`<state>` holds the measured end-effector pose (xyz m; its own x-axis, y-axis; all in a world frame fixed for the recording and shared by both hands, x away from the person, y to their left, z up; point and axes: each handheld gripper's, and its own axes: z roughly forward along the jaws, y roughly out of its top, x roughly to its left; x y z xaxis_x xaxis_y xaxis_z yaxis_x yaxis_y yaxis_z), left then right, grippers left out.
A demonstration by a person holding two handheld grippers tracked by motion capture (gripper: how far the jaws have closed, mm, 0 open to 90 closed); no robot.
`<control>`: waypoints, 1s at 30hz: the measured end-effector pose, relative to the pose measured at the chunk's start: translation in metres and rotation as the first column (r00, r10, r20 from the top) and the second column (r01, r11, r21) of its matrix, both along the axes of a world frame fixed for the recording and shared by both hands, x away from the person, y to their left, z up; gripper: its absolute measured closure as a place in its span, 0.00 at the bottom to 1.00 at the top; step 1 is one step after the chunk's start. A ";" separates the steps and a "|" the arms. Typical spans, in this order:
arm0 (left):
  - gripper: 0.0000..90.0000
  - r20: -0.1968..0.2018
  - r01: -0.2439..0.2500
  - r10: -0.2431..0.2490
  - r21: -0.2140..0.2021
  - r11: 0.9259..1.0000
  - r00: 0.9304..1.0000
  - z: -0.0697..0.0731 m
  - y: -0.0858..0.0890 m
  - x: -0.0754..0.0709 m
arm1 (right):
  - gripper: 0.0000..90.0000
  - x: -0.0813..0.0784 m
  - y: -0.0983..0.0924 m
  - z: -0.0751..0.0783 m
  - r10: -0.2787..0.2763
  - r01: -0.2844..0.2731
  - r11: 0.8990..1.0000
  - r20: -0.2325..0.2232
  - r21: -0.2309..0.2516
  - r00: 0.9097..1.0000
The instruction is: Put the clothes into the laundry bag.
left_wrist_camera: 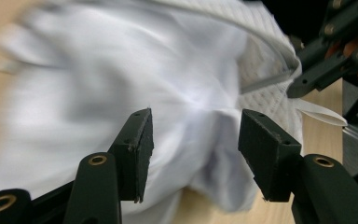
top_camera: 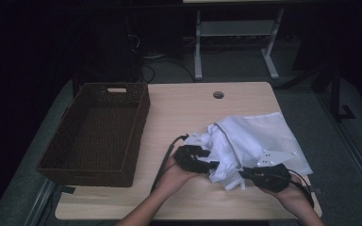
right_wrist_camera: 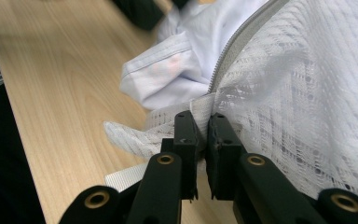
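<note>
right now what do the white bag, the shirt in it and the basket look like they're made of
The bag looks like a white mesh fabric with an open knit pattern and a grey zipper along its edge. The shirt seems a smooth, matte woven cloth, with a stitched hem showing. The basket looks like dark brown woven wicker, though the dim light leaves that open.

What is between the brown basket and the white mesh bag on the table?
In the high view, mostly bare wooden table separates the wicker basket from the mesh bag; nearer the person, the left gripper and its cable lie there.
</note>
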<state>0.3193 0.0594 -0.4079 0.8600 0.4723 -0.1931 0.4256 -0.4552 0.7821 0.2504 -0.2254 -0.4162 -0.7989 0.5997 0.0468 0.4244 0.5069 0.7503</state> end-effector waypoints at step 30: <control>0.58 -0.045 -0.112 0.122 0.174 0.978 0.992 -0.054 -0.020 0.110 | 0.92 -0.012 -0.027 -0.008 -0.040 0.039 0.999 -0.013 -0.033 0.999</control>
